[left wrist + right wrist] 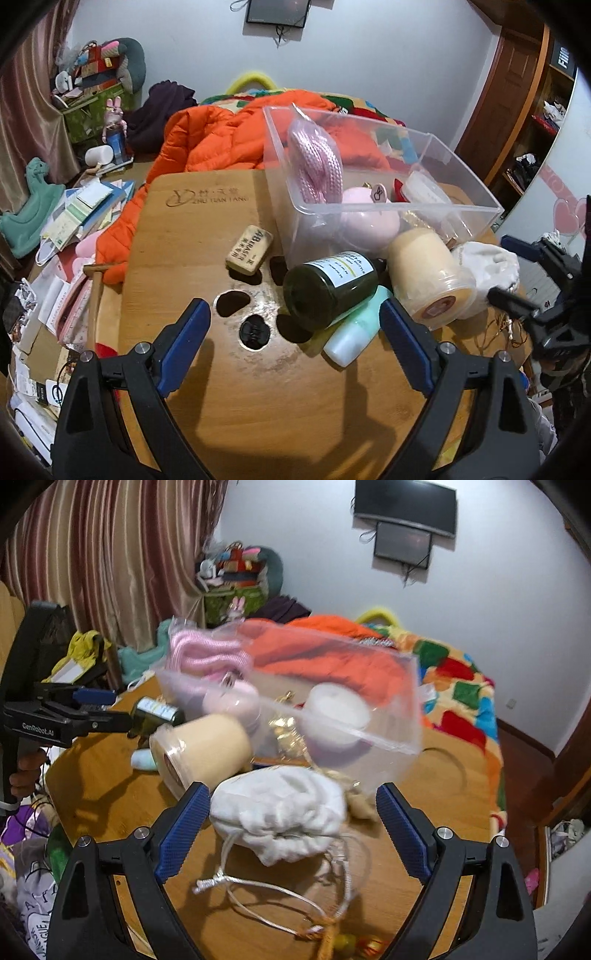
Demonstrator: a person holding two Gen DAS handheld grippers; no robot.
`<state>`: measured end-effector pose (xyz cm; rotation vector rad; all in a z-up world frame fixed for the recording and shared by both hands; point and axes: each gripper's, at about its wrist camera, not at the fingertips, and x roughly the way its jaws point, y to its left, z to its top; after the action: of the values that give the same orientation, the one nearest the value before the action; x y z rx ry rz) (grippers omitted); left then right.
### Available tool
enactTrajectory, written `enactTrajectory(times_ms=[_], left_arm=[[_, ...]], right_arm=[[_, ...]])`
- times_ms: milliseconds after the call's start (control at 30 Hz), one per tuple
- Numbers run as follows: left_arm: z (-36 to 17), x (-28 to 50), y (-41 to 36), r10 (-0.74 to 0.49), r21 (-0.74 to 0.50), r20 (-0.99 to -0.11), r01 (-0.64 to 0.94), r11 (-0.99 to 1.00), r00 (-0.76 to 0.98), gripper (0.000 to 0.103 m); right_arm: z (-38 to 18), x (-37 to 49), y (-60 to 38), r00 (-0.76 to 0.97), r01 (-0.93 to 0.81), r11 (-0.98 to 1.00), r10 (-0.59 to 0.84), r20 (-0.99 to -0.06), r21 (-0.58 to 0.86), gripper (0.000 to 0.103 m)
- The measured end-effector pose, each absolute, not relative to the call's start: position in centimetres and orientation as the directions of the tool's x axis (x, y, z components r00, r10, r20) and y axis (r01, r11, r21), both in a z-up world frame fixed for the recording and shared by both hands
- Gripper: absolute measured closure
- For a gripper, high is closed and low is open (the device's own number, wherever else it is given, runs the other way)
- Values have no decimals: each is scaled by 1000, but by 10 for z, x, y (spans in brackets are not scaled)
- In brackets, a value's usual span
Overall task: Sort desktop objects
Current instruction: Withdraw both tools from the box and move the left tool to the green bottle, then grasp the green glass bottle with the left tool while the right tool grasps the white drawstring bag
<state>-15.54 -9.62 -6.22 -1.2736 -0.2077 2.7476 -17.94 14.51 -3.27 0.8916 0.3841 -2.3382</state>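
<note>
My left gripper [295, 317] is open just above the wooden tabletop [258, 398]. A dark green bottle [328, 288] lies on its side just beyond its fingertips, resting on a mint and white tube [354, 332]. A cream jar [432, 273] lies to the right of the bottle. My right gripper [293, 797] is open around a white drawstring pouch [280, 812]; its pads are not pressing on it. A clear plastic bin [369, 734] behind holds pink cord [314, 162] and a pink round item [369, 218]. An eraser [249, 249] lies to the left of the bin.
A black seal stamp [253, 330] lies among dark stains on the tabletop. A beaded cord [332, 938] trails from the pouch. An orange jacket [207, 147] and a patchwork blanket [461, 686] lie behind. Papers [81, 214] are piled to the left. The left gripper [122, 709] reaches in from the left.
</note>
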Motion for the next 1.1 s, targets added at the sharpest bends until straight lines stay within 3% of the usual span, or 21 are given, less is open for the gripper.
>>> enactTrajectory(times_ms=[300, 433, 600, 667, 767, 1100], left_arm=[[-74, -175, -82, 144, -148, -761, -47, -988, -632, 11], [-76, -179, -74, 147, -140, -764, -62, -988, -629, 26], [-80, -183, -70, 169, -158, -770, -74, -985, -615, 38], [-80, -182, -69, 171, -161, -767, -72, -984, -618, 38], [-79, -179, -67, 161, -154, -758, -67, -986, -632, 39], [-68, -163, -65, 120, -109, -730, -59, -992, -673, 39]], right_arm=[[-65, -193, 138, -523, 647, -762, -430, -736, -15, 13], [-69, -198, 141, -505, 648, -761, -459, -731, 31, 16], [-68, -198, 148, -515, 648, -761, -477, -713, 41, 29], [-67, -197, 152, -518, 647, -761, -480, -709, 42, 37], [-66, -197, 153, -516, 647, -760, -490, -703, 55, 40], [-60, -190, 167, -522, 612, -784, -497, -693, 101, 47]])
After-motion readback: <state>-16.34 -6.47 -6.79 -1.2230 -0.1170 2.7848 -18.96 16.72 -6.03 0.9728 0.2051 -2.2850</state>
